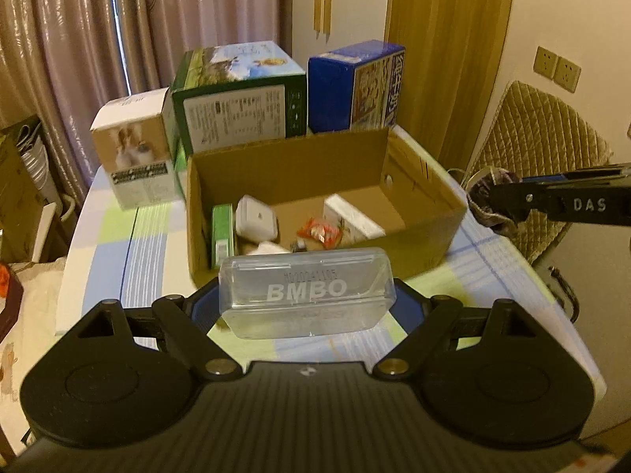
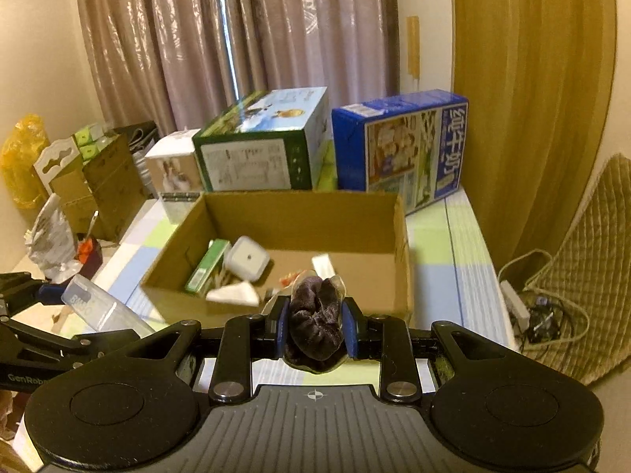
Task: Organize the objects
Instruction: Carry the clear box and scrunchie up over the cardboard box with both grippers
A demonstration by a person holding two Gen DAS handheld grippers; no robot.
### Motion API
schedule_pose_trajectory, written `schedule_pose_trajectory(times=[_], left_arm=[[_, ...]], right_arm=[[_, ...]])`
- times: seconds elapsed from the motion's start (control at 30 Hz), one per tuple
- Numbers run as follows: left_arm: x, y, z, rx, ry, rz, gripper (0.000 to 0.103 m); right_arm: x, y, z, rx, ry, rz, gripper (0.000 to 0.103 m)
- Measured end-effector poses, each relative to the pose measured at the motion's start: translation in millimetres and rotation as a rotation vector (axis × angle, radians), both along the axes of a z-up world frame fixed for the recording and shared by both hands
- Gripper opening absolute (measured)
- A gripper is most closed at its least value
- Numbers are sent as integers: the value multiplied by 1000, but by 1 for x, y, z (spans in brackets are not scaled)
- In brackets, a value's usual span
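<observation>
The left tongs (image 1: 307, 307) are clamping a clear plastic case (image 1: 307, 295), its long axis running from 9 to 3 o'clock across the jaws. The open cardboard box (image 1: 426, 213) is sitting on the tabletop (image 1: 150, 236) at 12 o'clock, just beyond the case. The right tongs (image 2: 315, 331) are squeezing a dark bundle in clear wrap (image 2: 315, 323), likewise facing the box at 12 o'clock. Both look about equally near; the likely next move is forward and over the near wall.

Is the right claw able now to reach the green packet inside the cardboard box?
Probably not: the right claw is shut on a dark cloth bundle. The green packet lies uncovered in the open cardboard box.
</observation>
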State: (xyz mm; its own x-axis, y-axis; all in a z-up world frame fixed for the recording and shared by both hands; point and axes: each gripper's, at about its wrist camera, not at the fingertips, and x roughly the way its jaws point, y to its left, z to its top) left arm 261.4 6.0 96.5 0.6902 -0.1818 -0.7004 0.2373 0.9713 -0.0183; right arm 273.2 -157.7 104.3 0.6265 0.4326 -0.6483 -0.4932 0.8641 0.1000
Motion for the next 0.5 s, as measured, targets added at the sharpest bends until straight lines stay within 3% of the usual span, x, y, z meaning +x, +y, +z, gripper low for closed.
schedule_pose_trajectory(times=[0.23,0.5], left_arm=[[51,2,14,-10,7,14,84],[92,7,7,-1,29,27,84]], right_arm=[[40,13,4,-19,5,8,25],[74,22,-5,-28,21,3,25]])
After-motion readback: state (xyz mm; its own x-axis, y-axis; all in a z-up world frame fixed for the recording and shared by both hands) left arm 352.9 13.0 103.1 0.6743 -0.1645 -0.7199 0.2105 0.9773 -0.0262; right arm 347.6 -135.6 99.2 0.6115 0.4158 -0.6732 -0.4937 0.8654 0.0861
